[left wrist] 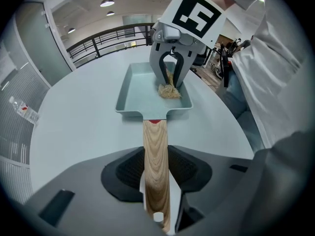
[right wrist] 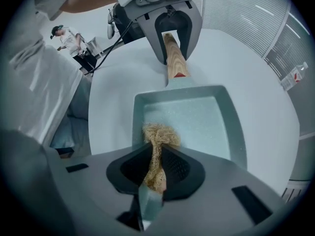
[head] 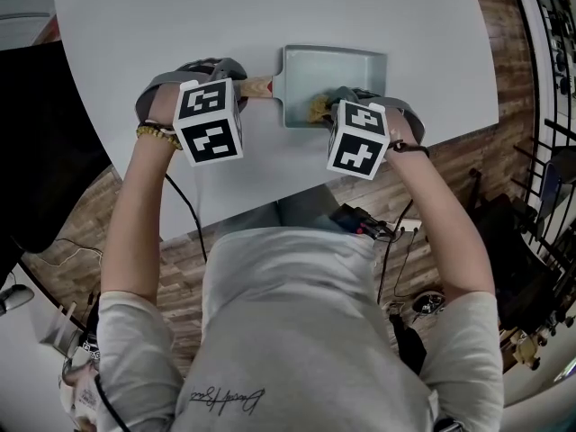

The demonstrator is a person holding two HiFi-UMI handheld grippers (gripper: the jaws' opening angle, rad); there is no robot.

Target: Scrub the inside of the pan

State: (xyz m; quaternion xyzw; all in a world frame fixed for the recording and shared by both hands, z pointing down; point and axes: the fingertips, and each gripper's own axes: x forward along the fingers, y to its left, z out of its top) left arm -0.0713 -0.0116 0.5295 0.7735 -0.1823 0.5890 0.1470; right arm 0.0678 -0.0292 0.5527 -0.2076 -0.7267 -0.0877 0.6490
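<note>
A pale green rectangular pan (head: 351,64) (left wrist: 142,85) (right wrist: 197,119) lies on the white table, its wooden handle (head: 256,86) (left wrist: 156,166) (right wrist: 174,63) pointing left. My left gripper (head: 236,88) (left wrist: 157,200) is shut on the wooden handle. My right gripper (head: 335,106) (right wrist: 155,173) is shut on a tan fibrous scrubber (head: 318,108) (left wrist: 170,90) (right wrist: 158,136), which rests on the pan's floor at its near edge, close to the handle side.
The round white table (head: 162,25) falls away to a wood floor near the person's body. A black bag and cables (head: 360,221) lie by the person's feet. A plastic bottle (right wrist: 294,75) stands at the table's far side.
</note>
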